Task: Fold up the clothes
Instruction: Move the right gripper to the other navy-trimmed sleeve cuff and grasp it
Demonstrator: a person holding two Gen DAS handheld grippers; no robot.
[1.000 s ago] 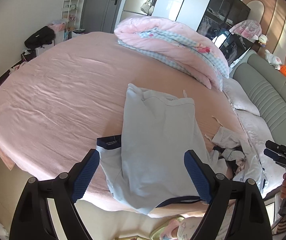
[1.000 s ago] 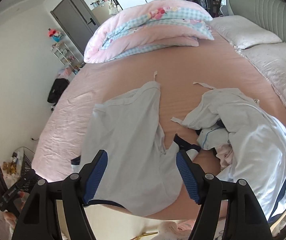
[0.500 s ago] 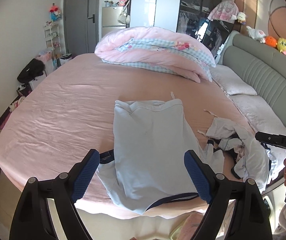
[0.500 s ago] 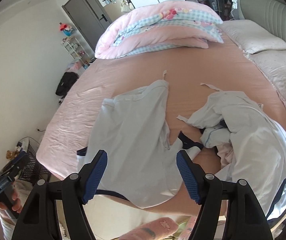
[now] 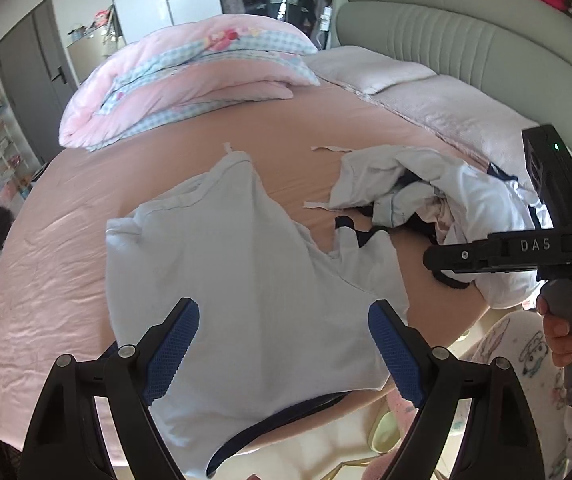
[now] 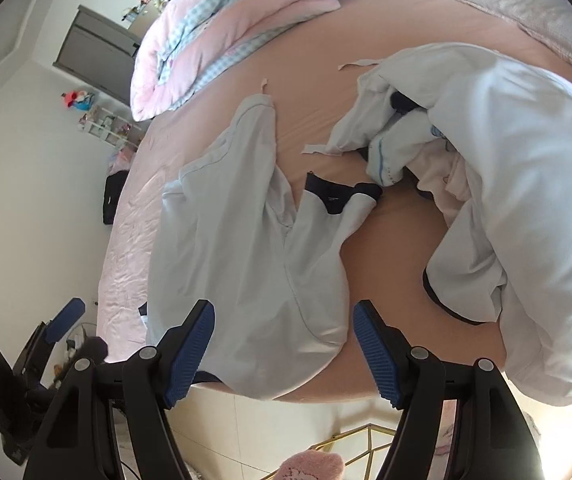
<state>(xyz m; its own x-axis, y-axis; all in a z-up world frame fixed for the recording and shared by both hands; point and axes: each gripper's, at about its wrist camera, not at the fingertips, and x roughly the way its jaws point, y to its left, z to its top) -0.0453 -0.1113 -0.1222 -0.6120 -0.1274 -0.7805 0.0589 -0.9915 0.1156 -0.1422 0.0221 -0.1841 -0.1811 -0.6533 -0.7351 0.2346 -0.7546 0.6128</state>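
Here, a pale blue garment (image 5: pixel 246 280) lies spread flat near the front edge of a pink bed (image 5: pixel 46 280), its dark-trimmed hem hanging over the side. Just beside it, to the right, sits a crumpled pile of white clothes (image 6: pixel 506 200). A folded pink quilt (image 5: pixel 190 76) rests farther back, near the grey headboard (image 5: pixel 466 40). The left tongs (image 5: pixel 284 348) hover above the garment, blue pads wide apart, gripping nothing. The right tongs (image 6: pixel 284 348) hover likewise, spread wide and empty.
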